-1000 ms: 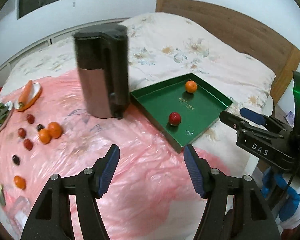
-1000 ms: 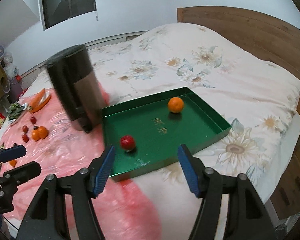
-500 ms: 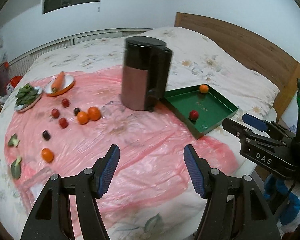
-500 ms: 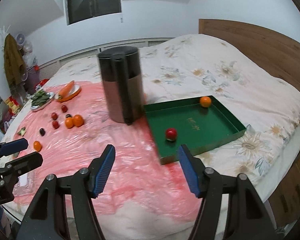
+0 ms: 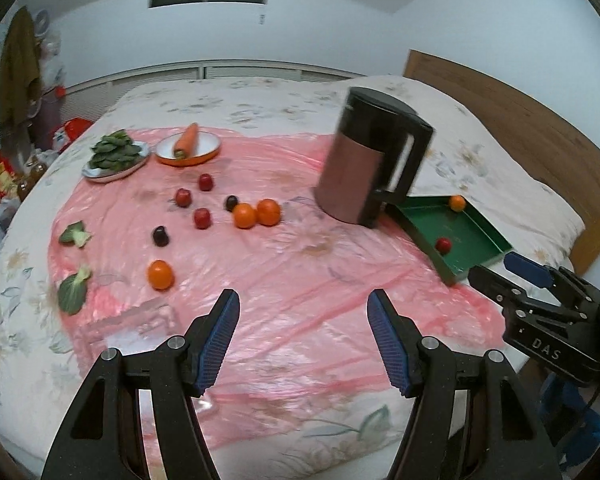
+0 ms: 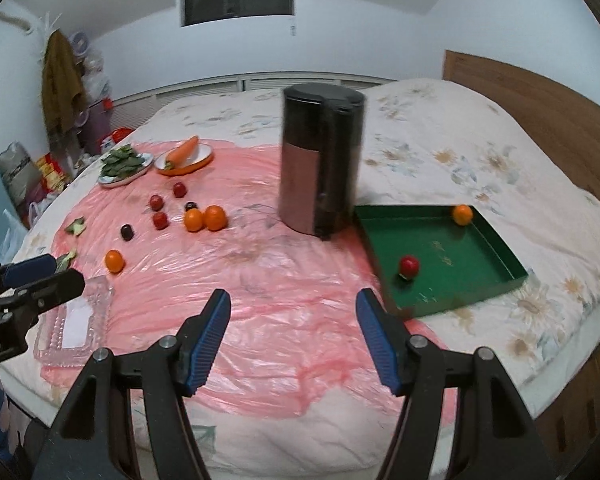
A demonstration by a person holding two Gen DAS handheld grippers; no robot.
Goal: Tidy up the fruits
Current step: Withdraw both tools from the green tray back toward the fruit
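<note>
A green tray on the bed holds one orange and one red fruit. On the pink plastic sheet lie two touching oranges, a lone orange, and several small red and dark fruits. My left gripper is open and empty above the sheet's front. My right gripper is open and empty, left of the tray's near corner.
A tall dark kettle stands between the loose fruit and the tray. A plate of greens, a bowl with a carrot, leaf pieces and a clear glass dish lie on the left. A wooden headboard is right.
Both grippers have pulled back and swung left from the tray. The loose fruit on the pink sheet has come into full view. Both stay open and empty.
</note>
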